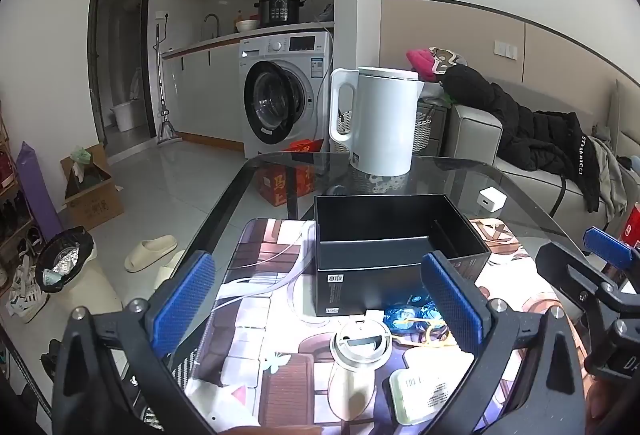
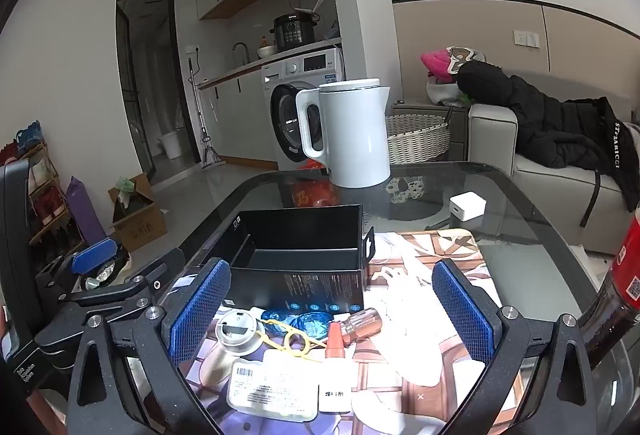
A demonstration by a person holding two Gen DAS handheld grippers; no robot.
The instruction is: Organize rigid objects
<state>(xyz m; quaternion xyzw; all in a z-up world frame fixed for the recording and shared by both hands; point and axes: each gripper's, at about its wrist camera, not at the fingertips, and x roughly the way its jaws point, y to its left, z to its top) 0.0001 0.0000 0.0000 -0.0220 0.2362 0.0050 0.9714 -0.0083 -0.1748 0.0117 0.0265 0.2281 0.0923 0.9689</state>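
Grippers: left (image 1: 320, 299) and right (image 2: 332, 311) both spread apart, holding nothing.
Risk: my right could tip the bottle (image 2: 335, 367) at 6 o'clock into the clutter.

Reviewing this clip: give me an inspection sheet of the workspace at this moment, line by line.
Surface: glass table with a printed mat on it.
Job's things: open black box, inside looks bare; round white device, blue wrapper, yellow tool, small screwdriver, orange-capped bottle, labelled white pack lying in front of it.
Clutter: white kettle, white charger cube, dark bottle.
Grippers: left gripper and right gripper open, holding nothing.
Cables: clear tubing beside box.
Surroundings: washing machine, sofa.
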